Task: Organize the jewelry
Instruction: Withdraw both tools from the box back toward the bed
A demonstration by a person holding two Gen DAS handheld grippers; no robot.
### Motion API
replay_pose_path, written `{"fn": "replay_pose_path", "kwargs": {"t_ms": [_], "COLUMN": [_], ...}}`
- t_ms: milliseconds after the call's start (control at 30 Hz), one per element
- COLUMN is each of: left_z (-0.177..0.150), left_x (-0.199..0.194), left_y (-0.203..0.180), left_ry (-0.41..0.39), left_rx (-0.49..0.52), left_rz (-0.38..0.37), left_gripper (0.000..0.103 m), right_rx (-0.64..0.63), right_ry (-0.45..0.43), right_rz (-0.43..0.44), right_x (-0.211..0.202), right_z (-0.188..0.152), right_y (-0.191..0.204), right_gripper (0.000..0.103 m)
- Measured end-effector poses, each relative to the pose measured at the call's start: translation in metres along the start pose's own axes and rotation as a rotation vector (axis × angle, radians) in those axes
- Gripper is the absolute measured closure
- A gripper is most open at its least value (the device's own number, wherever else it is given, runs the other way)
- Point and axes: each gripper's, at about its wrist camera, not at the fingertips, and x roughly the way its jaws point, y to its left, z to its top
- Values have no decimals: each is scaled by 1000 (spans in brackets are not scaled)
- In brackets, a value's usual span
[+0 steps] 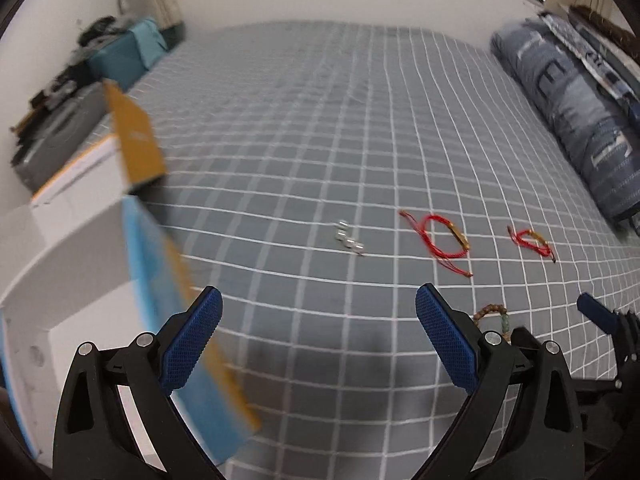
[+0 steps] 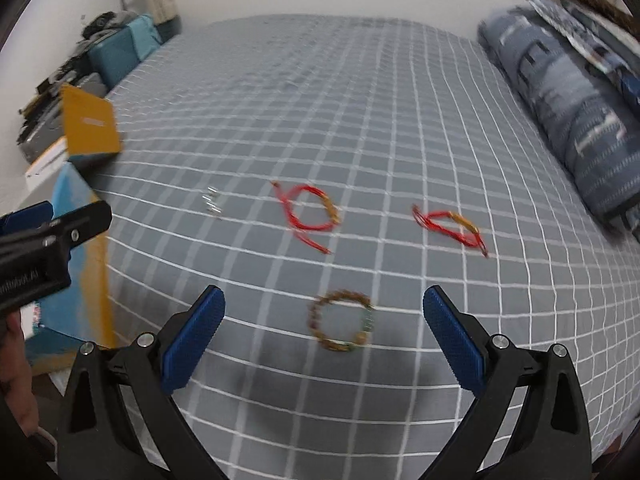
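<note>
Four pieces of jewelry lie on the bed [image 2: 360, 120], which is covered in a grey sheet with a white grid. A brown beaded bracelet [image 2: 341, 326] forms an open ring with a few greenish beads on its right side. Beyond it sit two red cord bracelets, each with a gold-coloured bar: the larger [image 2: 310, 214] near centre, the smaller [image 2: 452, 226] to its right. A cluster of small silvery pieces [image 2: 213, 202] lies to the left — too blurred to identify.

The right gripper [image 2: 324, 338] hangs over the beaded bracelet, jaws released and apart, not touching it. The left gripper [image 1: 318, 334] is likewise spread wide, holding nothing.

The left wrist view shows the open white box with blue and yellow sides [image 1: 80, 264] close at its left — the right wrist view catches only its edge. The beaded bracelet [image 1: 494, 316] is mostly hidden there behind a finger.
</note>
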Motion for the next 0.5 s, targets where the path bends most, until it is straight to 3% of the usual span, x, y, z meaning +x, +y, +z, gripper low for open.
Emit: {"fn": "replay_pose_path", "kwargs": {"t_ms": [233, 500], "left_z": [15, 25], "left_x": [65, 123], "left_y": [-29, -25], "left_ry": [23, 53], "left_rx": [25, 0], "left_rz": [26, 72], "left_gripper": [7, 8], "right_rx": [42, 25], "right_ry": [59, 119], "right_rz": [10, 2], "right_x": [44, 84], "right_z": [-17, -25], "right_y": [-30, -43], "right_gripper": [8, 8]}}
